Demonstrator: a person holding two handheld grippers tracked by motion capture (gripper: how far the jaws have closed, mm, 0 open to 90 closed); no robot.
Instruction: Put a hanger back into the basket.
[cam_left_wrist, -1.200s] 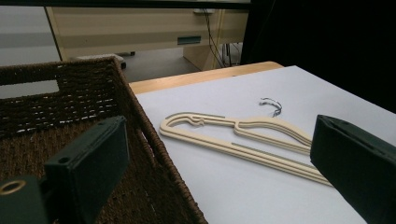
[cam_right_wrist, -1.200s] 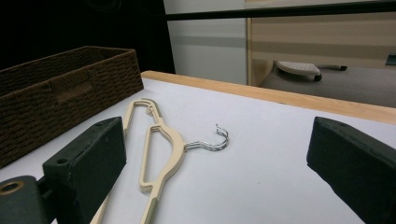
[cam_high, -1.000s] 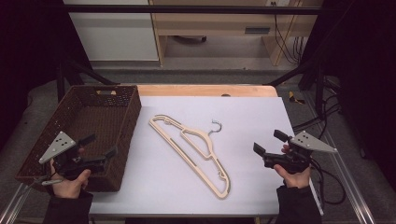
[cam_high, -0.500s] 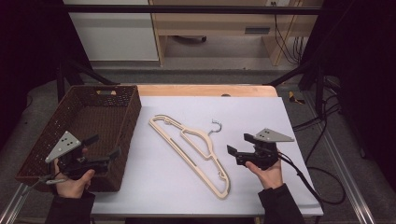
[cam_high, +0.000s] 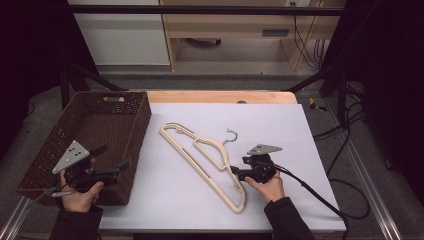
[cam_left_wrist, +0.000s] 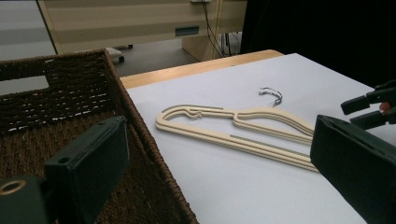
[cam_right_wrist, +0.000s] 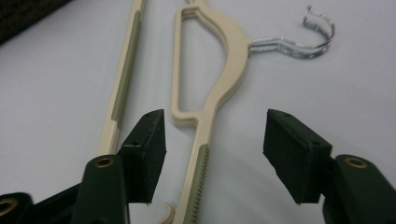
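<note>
The light, stiff, rather slick hangers (cam_high: 207, 162) look best pinched on the ribbed right shoulder that the right gripper (cam_right_wrist: 212, 156) straddles with jaws apart, while the left gripper (cam_high: 112, 162) waits agape over the basket (cam_high: 142, 107).

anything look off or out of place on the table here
Nothing stands out. The cream hangers lie flat and stacked on the white tabletop, skewed diagonally, metal hooks intact. The wicker basket sits upright at the table's left. The right gripper straddles one hanger arm, jaws open; the left gripper hovers open over the basket.
</note>
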